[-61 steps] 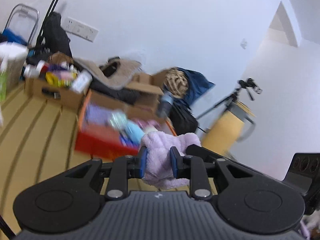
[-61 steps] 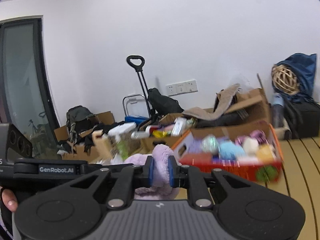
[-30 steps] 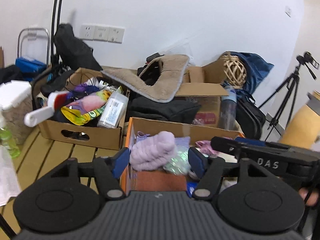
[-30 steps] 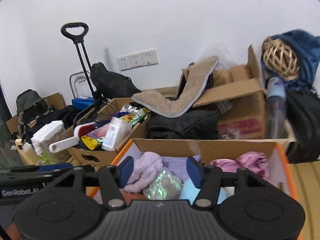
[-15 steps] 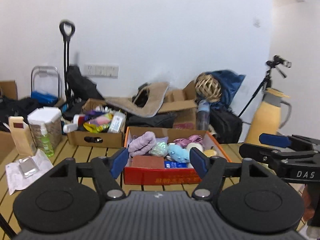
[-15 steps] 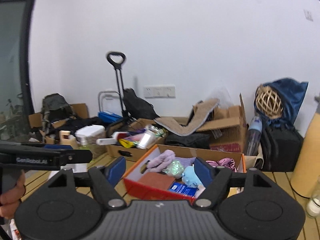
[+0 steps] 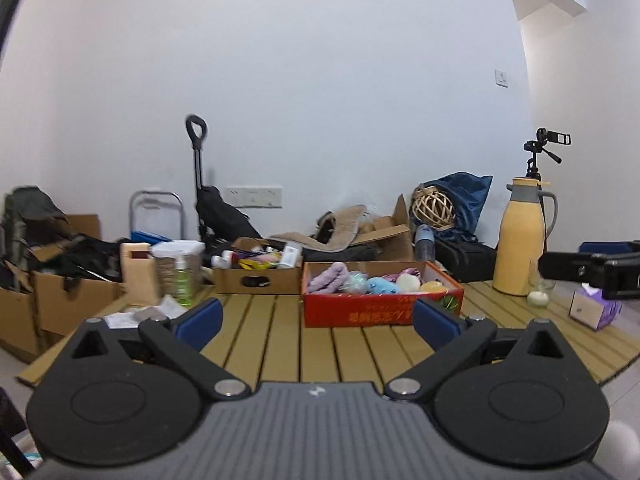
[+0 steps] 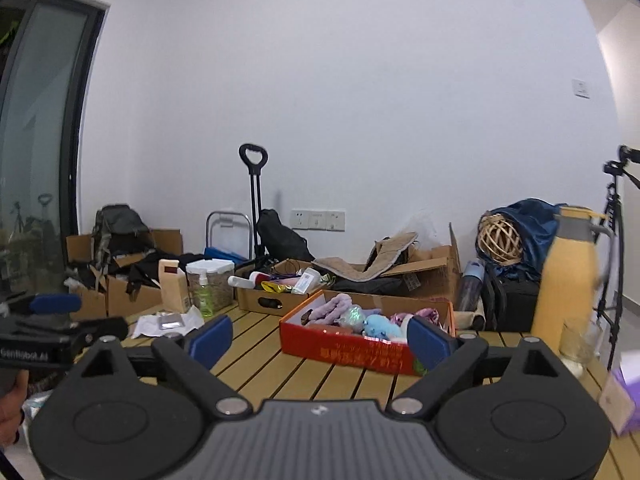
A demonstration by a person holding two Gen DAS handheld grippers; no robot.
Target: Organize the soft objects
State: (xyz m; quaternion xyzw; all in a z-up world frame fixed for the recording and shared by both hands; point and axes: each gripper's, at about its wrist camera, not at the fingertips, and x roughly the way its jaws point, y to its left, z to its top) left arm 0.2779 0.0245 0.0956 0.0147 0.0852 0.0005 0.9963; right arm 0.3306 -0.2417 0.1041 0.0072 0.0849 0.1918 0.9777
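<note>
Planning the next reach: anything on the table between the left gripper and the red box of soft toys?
Nothing visible. Bare wooden slats run from the open left gripper to the red box. The brown cardboard box sits left of that line, the yellow jug right.

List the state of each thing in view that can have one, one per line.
Left tool: open, empty; jaws just opened wider.
Right tool: open, empty; jaws just opened wider.
Red box: open-topped, filled with soft toys.
Purple plush: lying in the red box.
Yellow flask: upright, lid on.
Brown cardboard box: open, full of items.
</note>
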